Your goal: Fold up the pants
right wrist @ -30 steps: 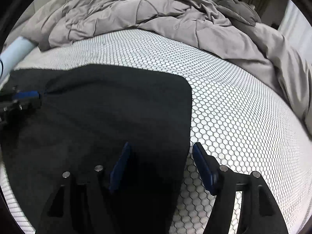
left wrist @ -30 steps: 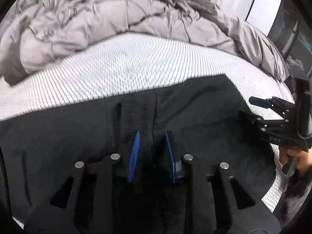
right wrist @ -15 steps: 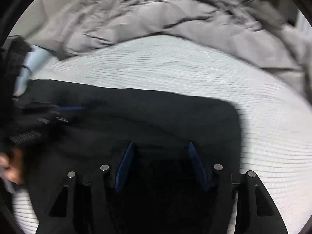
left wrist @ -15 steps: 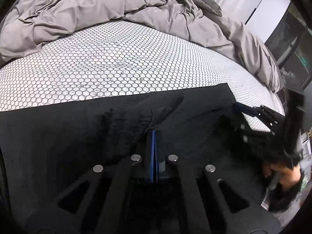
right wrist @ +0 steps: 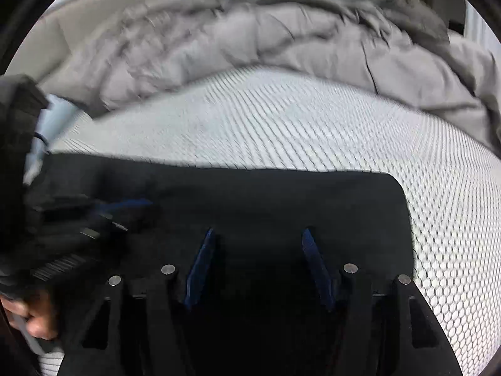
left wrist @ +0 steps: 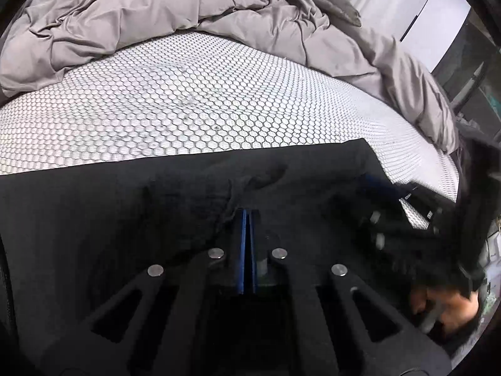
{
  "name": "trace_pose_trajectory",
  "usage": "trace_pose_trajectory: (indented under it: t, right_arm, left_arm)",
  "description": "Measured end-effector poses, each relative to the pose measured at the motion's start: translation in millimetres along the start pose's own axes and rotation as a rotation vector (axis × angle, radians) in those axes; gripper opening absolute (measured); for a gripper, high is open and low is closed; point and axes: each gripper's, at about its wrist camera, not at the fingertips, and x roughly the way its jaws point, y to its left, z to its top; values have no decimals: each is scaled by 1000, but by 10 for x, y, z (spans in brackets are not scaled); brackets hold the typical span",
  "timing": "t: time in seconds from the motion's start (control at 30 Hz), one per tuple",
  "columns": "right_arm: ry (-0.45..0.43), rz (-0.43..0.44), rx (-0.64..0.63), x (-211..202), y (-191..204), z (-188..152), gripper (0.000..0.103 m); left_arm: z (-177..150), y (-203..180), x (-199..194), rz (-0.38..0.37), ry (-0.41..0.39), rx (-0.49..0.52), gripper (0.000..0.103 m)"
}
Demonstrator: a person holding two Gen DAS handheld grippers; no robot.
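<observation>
Below, black pants (left wrist: 131, 219) spread flat across a white honeycomb-patterned mattress (left wrist: 188, 109), far edge straight, one rounded corner at the right in the right wrist view. Left gripper (left wrist: 247, 219) with blue pads pressed together, pinching a small puckered ridge of the black fabric. Right gripper (right wrist: 256, 241) over the same cloth near that corner, blue fingers (right wrist: 200, 263) spread apart, pants beneath and between them, not clamped. Rumpled grey duvet (left wrist: 156, 12) heaped along the far side of the mattress. Right wrist view blurred.
</observation>
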Motion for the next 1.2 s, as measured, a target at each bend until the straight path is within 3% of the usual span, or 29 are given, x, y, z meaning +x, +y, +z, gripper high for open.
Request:
trace_pose_trajectory:
  t: [0.1,0.13,0.2,0.27,0.33,0.4,0.43,0.53,0.63,0.7,0.83,0.97,1.0,1.03,1.07,1.1,1.13,1.2]
  right_arm:
    - [-9,-251,-27,-93,-169,-9,61]
    - [-16,-237,6,-172,-264,-26,60]
    - [-53,-124,32,-368,-315,-50,60]
    - [-90,-52,-25,-563,-148,-102,61]
    - [-85,15,-90,-608,85,-188,62]
    - [-26,94,-137,-511,300,-302,63]
    - [0,101,-150,-444,359,-341,63]
    - [18,5,-176,-336,312,-433,63]
    - [15,-110,-145,-437,-31,-493,68]
    - [13,-124,-76,-466,-293,-587,70]
    - [-12,130,126,-680,-699,-730,71]
    - [51,346,240,-586,-823,-840,70]
    - [64,391,280,-501,-841,-838,69]
    - [56,428,314,-434,-860,-823,61]
    - [57,451,329,-399,-860,-803,49]
    - [70,449,343,-359,-860,-750,26]
    - [63,439,340,-386,-846,-718,17]
    - [11,441,298,-570,-770,-690,10]
  left_arm:
    - [-74,-29,-222,22,-17,32,3]
    - [-121,-88,-340,31,-36,60,5]
    - [-262,-218,-590,30,-74,129,12]
    - [-438,-279,-738,1,-84,149,25]
    - [-659,-317,-724,-27,-49,141,30]
    - [-790,-301,-619,4,4,160,30]
    - [-830,-266,-630,-7,0,157,32]
    - [-932,-128,-751,-47,14,126,35]
    - [-1097,-30,-921,0,16,169,35]
    - [-1197,47,-1084,-4,-3,161,35]
    - [-1352,229,-1385,14,-63,103,37]
    - [-1507,329,-1341,44,-20,68,38]
    - [-1526,327,-1332,54,-14,75,38]
    - [-1527,322,-1334,58,-15,86,39]
    - [-1539,323,-1332,60,-14,92,40]
    - [-1553,321,-1346,65,-10,100,41]
    - [-1565,327,-1339,72,-9,101,46]
    - [-1583,331,-1288,74,9,97,47]
